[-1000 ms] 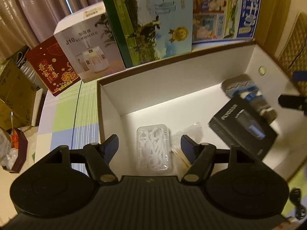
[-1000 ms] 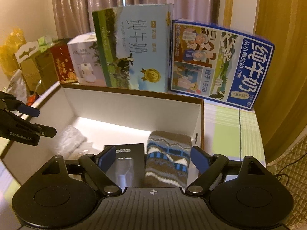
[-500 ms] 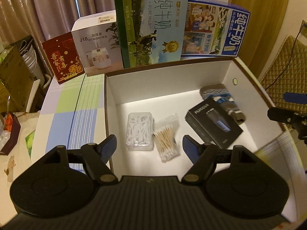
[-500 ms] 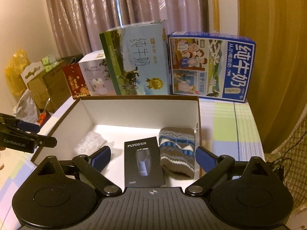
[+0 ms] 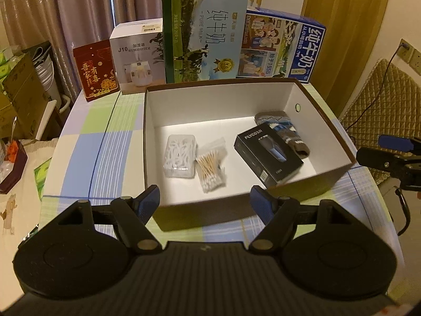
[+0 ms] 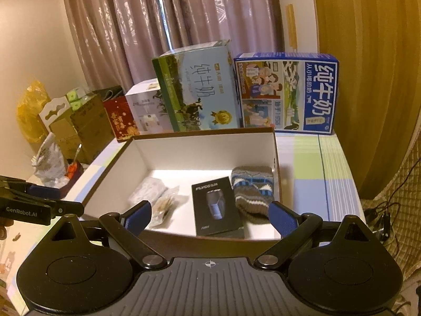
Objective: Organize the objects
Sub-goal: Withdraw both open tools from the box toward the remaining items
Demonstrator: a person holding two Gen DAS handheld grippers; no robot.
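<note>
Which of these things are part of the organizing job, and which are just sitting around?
In the job: open box; inside it, floss pick case, cotton swab bag, black shaver box, knitted sock.

Lying about: two milk cartons, humidifier box, red gift box.

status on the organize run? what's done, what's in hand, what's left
Done: floss-pick case, cotton swab bag, black shaver box and knit sock lie inside the open box. In hand: nothing; left gripper and right gripper are open. Left: no loose items visible on the table.
</note>
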